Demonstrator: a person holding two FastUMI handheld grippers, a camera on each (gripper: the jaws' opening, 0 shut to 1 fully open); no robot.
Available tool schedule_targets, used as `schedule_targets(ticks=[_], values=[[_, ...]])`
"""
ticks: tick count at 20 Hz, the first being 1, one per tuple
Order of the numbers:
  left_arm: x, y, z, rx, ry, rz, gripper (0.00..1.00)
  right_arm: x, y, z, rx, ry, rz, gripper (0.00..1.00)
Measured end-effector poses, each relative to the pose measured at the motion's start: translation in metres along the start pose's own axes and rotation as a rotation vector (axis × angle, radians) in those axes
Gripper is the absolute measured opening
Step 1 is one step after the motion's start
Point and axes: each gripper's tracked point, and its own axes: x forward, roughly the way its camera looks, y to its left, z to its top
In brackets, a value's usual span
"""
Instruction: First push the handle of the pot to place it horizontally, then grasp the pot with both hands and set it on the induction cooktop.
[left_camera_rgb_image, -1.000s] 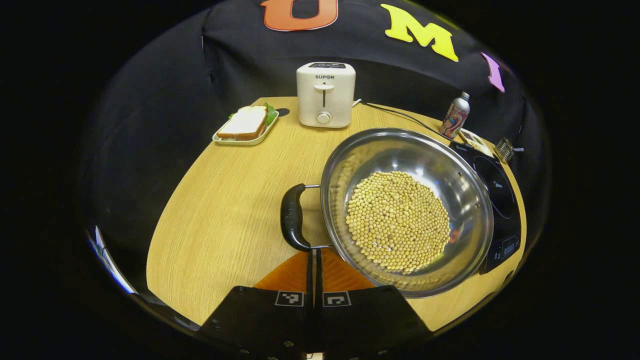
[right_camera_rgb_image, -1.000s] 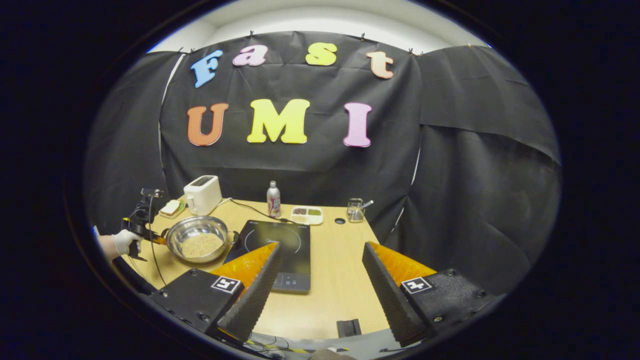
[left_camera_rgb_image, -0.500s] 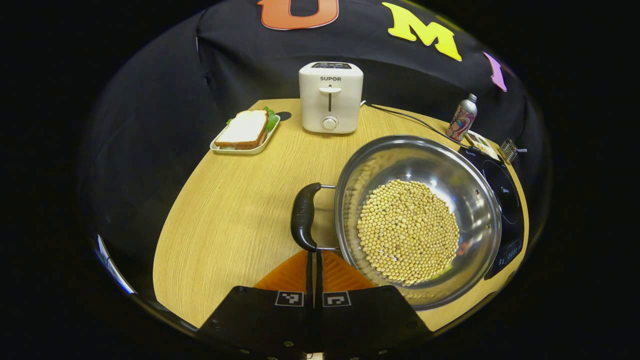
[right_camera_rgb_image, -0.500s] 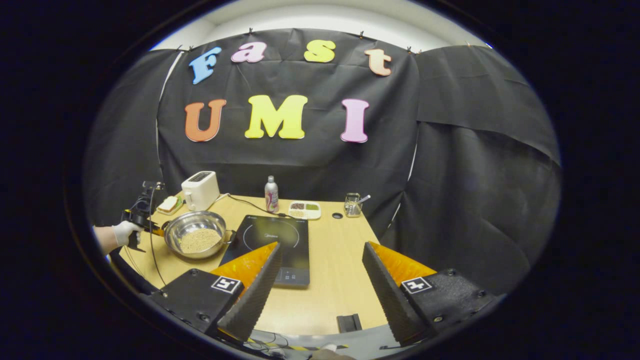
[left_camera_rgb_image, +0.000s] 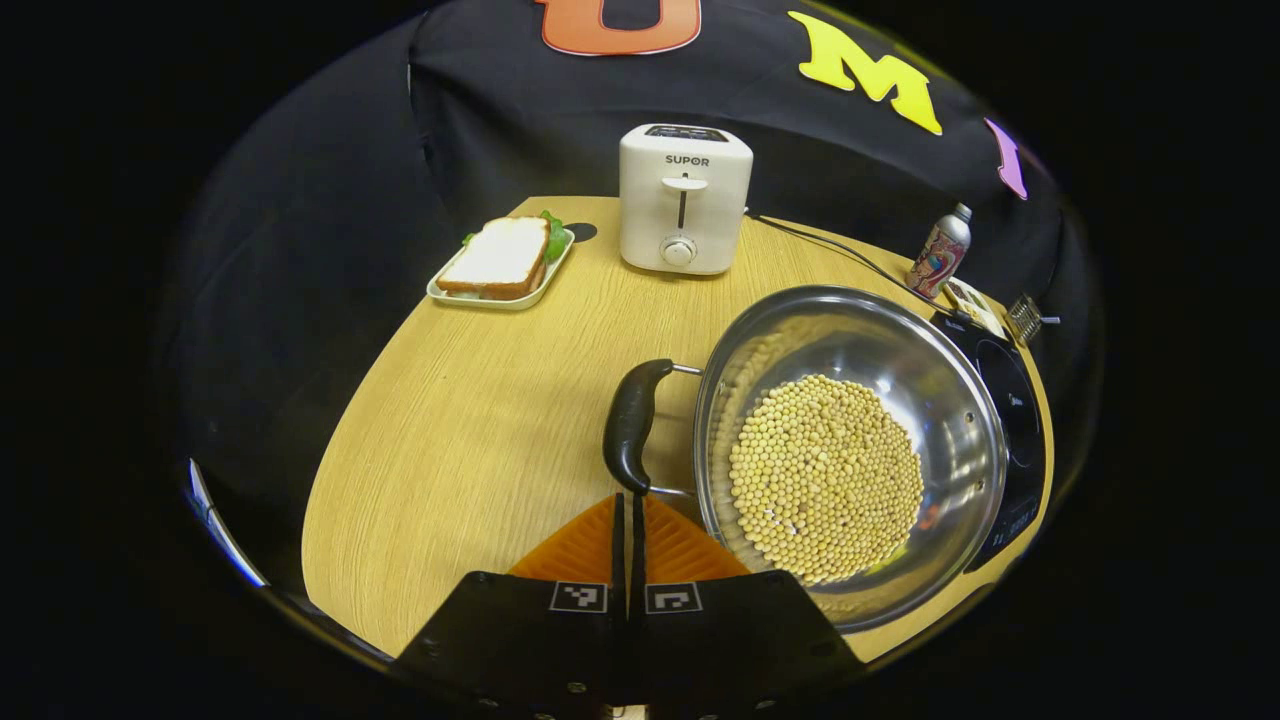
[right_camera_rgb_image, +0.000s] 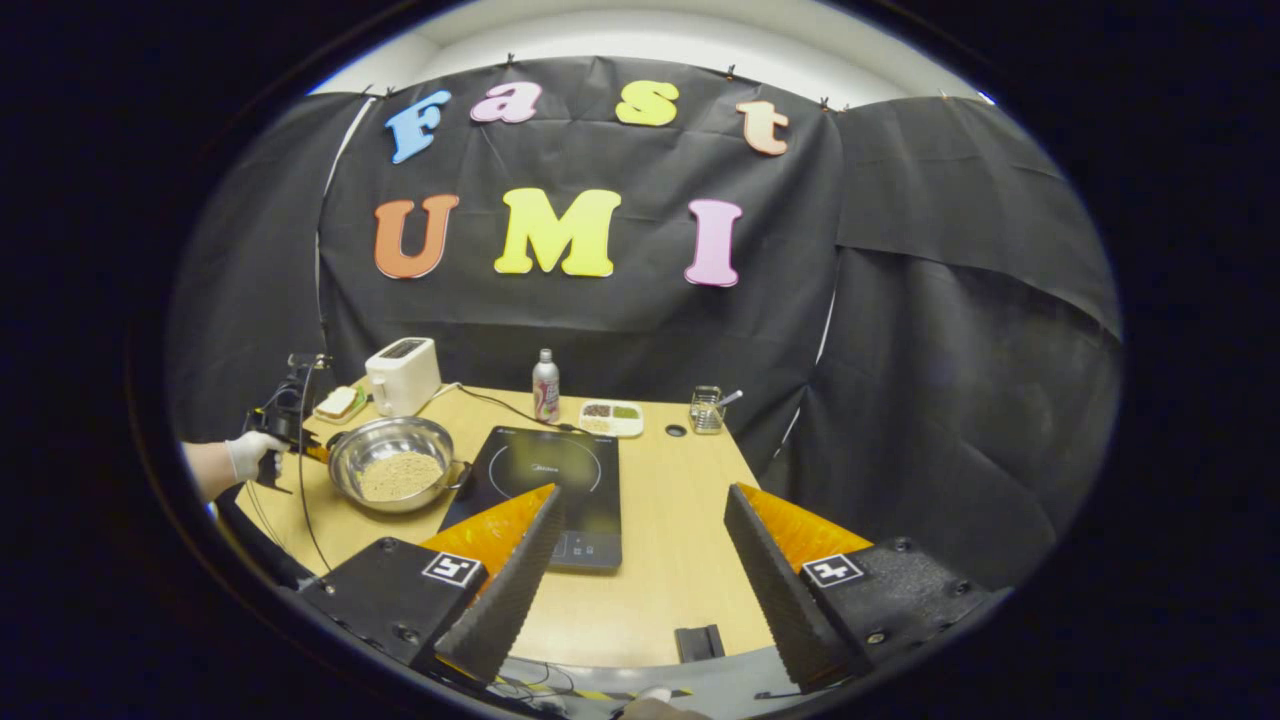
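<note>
Tongs on the left (left_camera_rgb_image: 629, 505) are sitting pressed together, tips touching the pot's black handle (left_camera_rgb_image: 630, 424). The pot (left_camera_rgb_image: 850, 450) of beans is resting on the tabletop (left_camera_rgb_image: 470, 420), just beside the induction cooktop (right_camera_rgb_image: 550, 478). Right tongs (right_camera_rgb_image: 640, 560) are hanging spread wide, empty.

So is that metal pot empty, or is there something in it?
Not empty. The pot holds a layer of small pale beans covering its bottom, with shiny bare walls above them.
</note>
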Motion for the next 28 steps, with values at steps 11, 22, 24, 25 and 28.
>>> schedule_targets(ticks=[11,22,24,25,28], values=[[-0.104,0.029,-0.009,0.07,-0.253,0.016,0.98,0.058,0.101,-0.036,0.02,0.113,0.244,1.0],[-0.059,0.001,0.035,0.16,-0.209,0.029,0.98,0.221,0.255,-0.084,0.012,0.391,0.451,0.94],[-0.039,-0.001,0.041,0.161,-0.171,0.028,0.98,0.248,0.274,-0.093,0.009,0.441,0.462,0.93],[-0.029,0.001,0.045,0.164,-0.152,0.031,0.98,0.26,0.282,-0.096,0.01,0.465,0.461,0.98],[0.0,0.005,0.052,0.18,-0.098,0.043,1.0,0.282,0.295,-0.111,0.023,0.538,0.459,0.97]])
